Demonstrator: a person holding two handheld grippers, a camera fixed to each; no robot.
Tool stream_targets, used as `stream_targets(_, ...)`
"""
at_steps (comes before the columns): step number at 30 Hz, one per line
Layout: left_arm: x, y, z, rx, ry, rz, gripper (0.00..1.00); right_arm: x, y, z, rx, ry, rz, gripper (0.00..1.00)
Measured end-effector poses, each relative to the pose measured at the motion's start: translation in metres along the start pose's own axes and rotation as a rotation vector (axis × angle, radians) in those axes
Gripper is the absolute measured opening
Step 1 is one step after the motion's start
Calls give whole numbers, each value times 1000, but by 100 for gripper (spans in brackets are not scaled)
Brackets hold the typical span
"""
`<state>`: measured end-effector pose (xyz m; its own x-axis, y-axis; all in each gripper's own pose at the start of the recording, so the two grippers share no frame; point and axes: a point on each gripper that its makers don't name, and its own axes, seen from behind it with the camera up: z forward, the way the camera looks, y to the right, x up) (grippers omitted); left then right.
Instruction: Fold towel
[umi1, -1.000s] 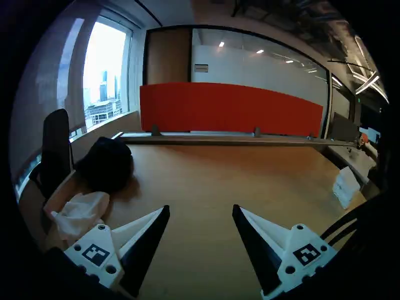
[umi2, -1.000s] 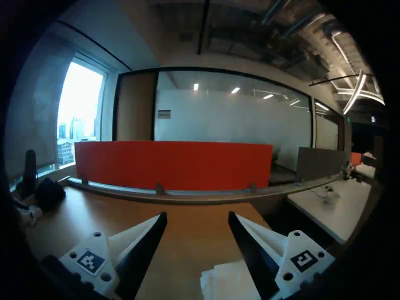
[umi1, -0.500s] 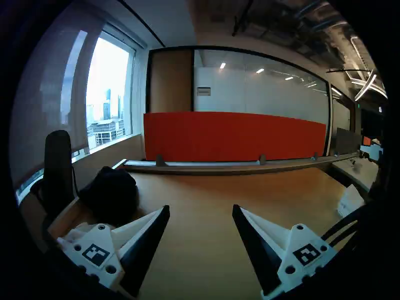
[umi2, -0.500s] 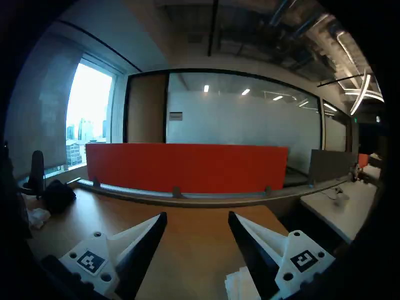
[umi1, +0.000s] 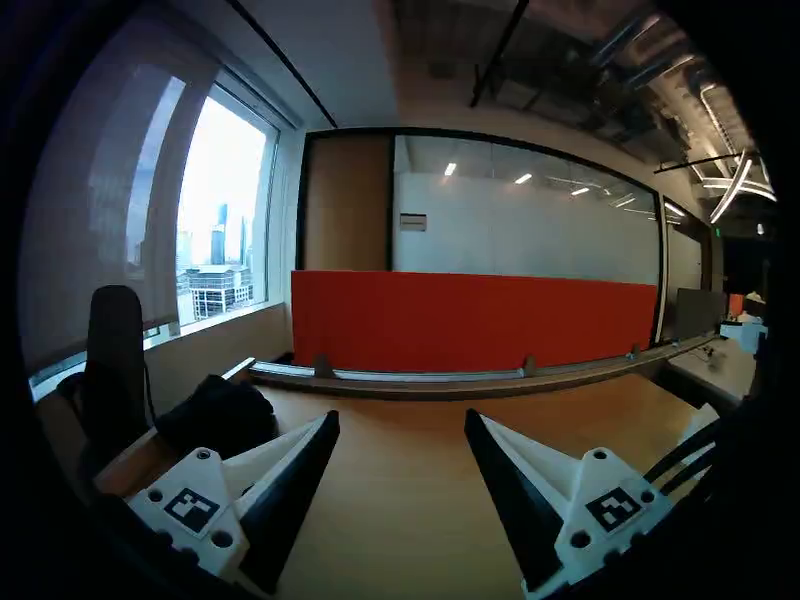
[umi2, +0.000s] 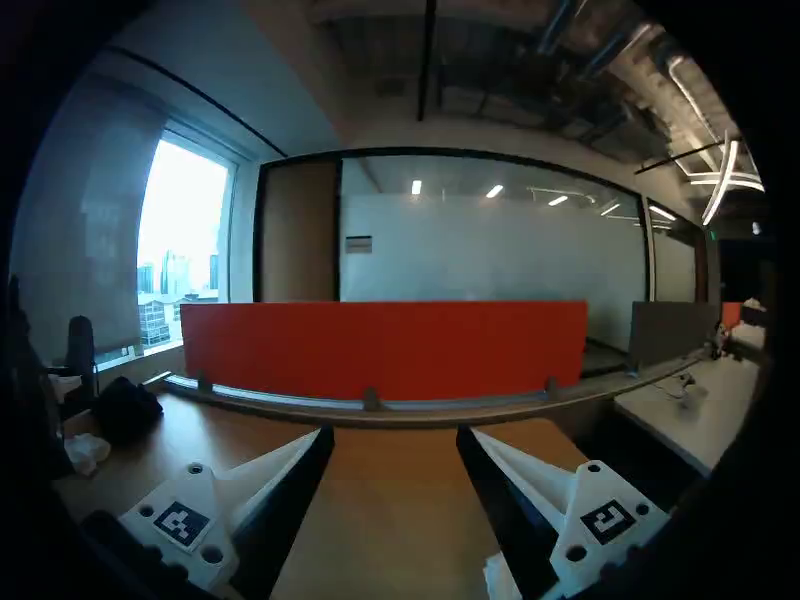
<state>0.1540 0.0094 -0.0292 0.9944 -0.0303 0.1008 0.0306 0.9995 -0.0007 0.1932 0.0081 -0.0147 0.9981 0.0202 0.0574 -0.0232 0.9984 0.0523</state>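
My left gripper (umi1: 400, 422) hangs open over the wooden table (umi1: 410, 470) with nothing between its fingers. My right gripper (umi2: 393, 438) is open too, above the same table (umi2: 390, 520). A crumpled white towel (umi2: 85, 452) lies at the far left of the table in the right gripper view, beside a black bag (umi2: 125, 408). The corner of a folded white stack (umi2: 498, 578) peeks out low by the right finger. In the left gripper view a white sliver of folded cloth (umi1: 703, 422) shows at the table's right edge.
A black bag (umi1: 215, 415) sits on the left of the table near a dark chair back (umi1: 113, 350). An orange partition (umi1: 470, 320) closes off the far edge. A white desk (umi2: 690, 410) stands to the right. A window (umi1: 220, 240) lies left.
Both views have tilted upward. The crumpled towel has slipped out of the left gripper view beneath the left finger. The folded stack has dropped lower in the right gripper view.
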Motion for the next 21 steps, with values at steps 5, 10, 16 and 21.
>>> stream_targets(5,4,-1,4,3,12,-1,93,-1,-8,4,0,3,1,95)
stream_targets(10,5,-2,6,2,15,1,93,-3,-11,6,-2,1,3,95)
stream_targets(16,0,-1,8,-3,15,5,93,-3,-13,12,-15,7,8,95)
stream_targets(21,-10,-2,11,-8,13,5,93,-5,-16,17,-22,22,0,95)
